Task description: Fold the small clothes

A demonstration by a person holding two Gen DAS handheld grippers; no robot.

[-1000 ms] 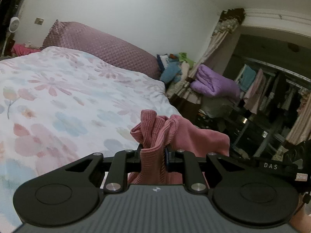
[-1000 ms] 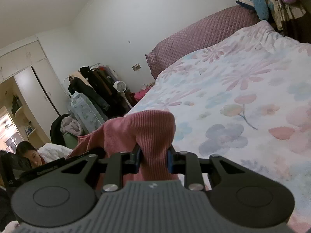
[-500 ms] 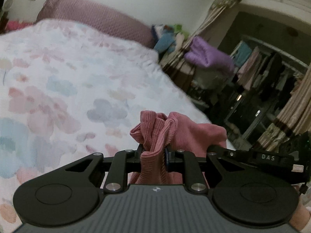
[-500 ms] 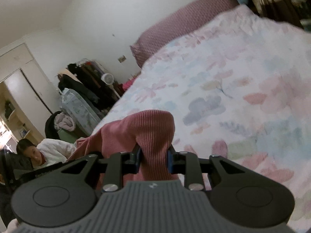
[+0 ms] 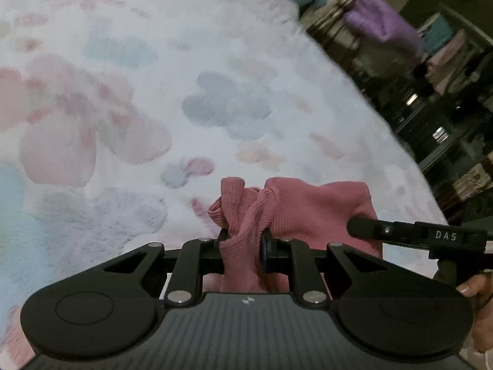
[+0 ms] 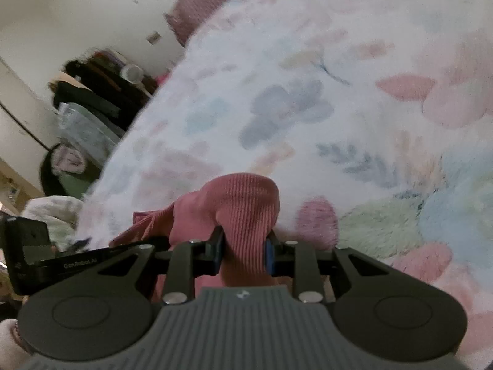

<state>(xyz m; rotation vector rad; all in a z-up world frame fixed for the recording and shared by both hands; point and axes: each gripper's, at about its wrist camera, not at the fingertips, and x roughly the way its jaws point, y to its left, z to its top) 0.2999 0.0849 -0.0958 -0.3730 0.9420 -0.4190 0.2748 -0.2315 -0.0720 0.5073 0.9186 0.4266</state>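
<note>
- Left claw [image 5: 242, 243] clamped on bunched ribbed edge of pink knit garment [image 5: 314, 212]; right claw [image 6: 243, 251] pinching the other end.
- Garment held up over floral bedspread [image 5: 215, 108].
- Best lowered evenly, cloth kept taut, laid flat before releasing.

A garment [image 5: 311, 212] hangs between two handheld grippers above a bed [image 5: 185, 92], its fabric bunched inside each one's closed jaws. In the left wrist view, the left gripper [image 5: 242, 248] sits at 6 o'clock, the right gripper [image 5: 431, 237] reaching in from 3 o'clock, and shelves of clothing [image 5: 431, 61] stand beyond the bed at 2 o'clock. In the right wrist view, a pillow [image 6: 203, 9] lies at 11 o'clock and a clothes rack [image 6: 98, 89] stands at 9 o'clock.
</note>
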